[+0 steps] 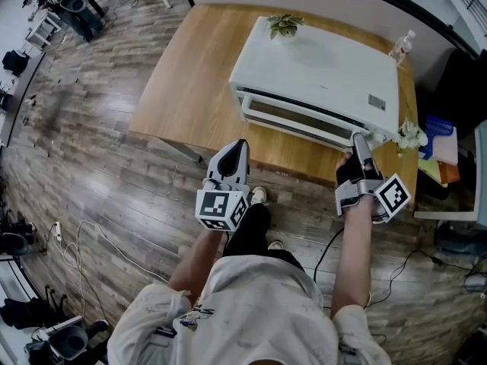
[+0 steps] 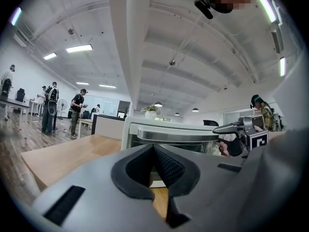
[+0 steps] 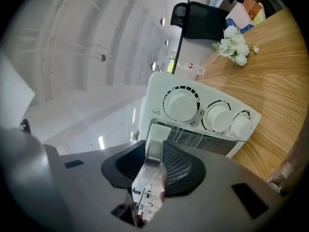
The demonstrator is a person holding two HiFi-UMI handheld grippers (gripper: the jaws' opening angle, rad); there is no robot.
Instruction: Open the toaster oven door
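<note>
Plant (image 1: 284, 25) atop toaster oven (image 1: 319, 78) on table (image 1: 190, 90)

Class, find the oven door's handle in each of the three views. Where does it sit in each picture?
Head view: handle runs along the oven front, right of centre; the right gripper holds its right end.
Left gripper view: silver bar at centre, just above the jaws.
Right gripper view: lower centre, between the jaws.
Shared landmark: the wooden table.
</note>
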